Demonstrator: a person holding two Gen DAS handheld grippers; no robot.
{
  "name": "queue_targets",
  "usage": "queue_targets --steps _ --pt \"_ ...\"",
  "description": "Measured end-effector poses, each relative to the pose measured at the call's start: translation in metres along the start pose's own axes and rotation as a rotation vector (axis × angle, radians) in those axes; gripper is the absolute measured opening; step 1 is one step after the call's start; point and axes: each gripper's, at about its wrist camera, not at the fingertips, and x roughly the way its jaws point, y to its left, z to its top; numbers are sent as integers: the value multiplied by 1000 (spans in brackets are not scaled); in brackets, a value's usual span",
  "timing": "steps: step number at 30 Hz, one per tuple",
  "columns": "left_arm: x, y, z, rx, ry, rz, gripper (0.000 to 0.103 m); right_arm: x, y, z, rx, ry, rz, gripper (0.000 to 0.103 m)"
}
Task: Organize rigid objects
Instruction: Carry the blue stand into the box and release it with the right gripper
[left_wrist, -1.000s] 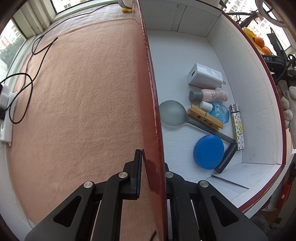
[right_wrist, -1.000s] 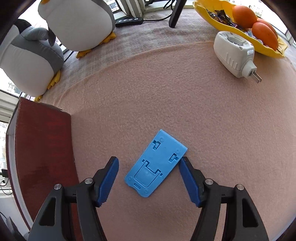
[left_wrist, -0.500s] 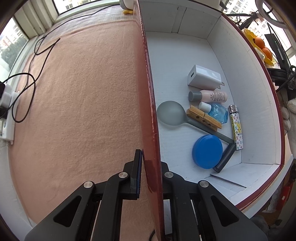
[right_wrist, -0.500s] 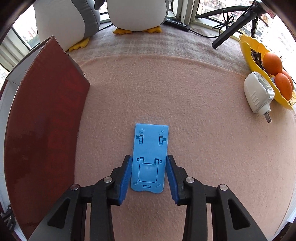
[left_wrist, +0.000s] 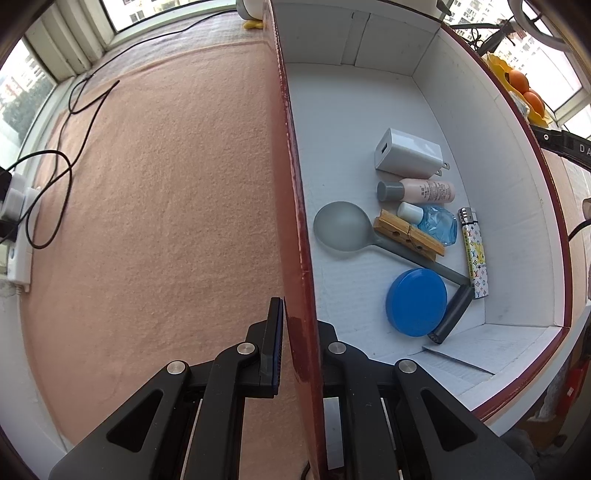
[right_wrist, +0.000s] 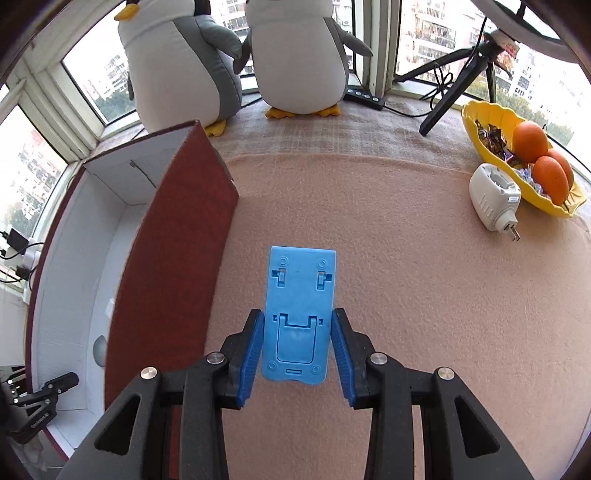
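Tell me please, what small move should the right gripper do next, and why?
Probably carry the flat blue plastic stand left, over the red wall into the white-lined box. The right gripper is shut on it, and the left gripper clamps the box wall.

Box (left_wrist: 295, 206), left wrist view: stands on the cloth (left_wrist: 166, 203), its left wall between the fingers of the left gripper (left_wrist: 299, 332). Inside, right half, far to near: charger (left_wrist: 408, 157); bottle (left_wrist: 417, 191); small bottle (left_wrist: 430, 219); clothespin (left_wrist: 408, 234) lying across the spoon (left_wrist: 345, 226); round lid (left_wrist: 416, 301). Lighter (left_wrist: 474, 253) lies right of these.

Right wrist view: phone stand (right_wrist: 298, 312) sits between the fingers of the right gripper (right_wrist: 297, 356), right of the box. Plug adapter (right_wrist: 494, 195) lies far right, just beside the fruit bowl (right_wrist: 476, 122). Two plush penguins (right_wrist: 295, 55) stand behind.
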Motion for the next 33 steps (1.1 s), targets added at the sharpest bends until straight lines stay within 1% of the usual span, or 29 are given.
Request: queue_targets --steps 4,6,8,12,18,23,30,32,33 --pt "0 -1 0 -1 -2 0 7 -34 32 7 -77 -78 40 33" --pt "-1 -2 0 -2 -5 0 7 -39 54 16 -124 -107 52 33" --pt "-1 -1 0 -4 -7 -1 7 -48 72 17 -167 -128 66 33" --pt "-3 0 -2 -2 -12 -2 7 -53 107 15 -266 -126 86 33" --pt "-5 0 -4 -4 -19 -2 7 -43 151 1 -425 -105 48 33" --pt "-7 2 -6 -11 -22 -2 7 -29 168 -5 -485 -69 57 33" --pt "-7 1 -6 -11 -20 4 7 -21 169 -8 -484 -40 96 34" --pt "-7 0 -5 -11 -19 4 7 -21 167 -7 -472 -44 111 34" --pt "-7 0 -5 -11 -19 5 7 -22 166 -7 -471 -45 119 37"
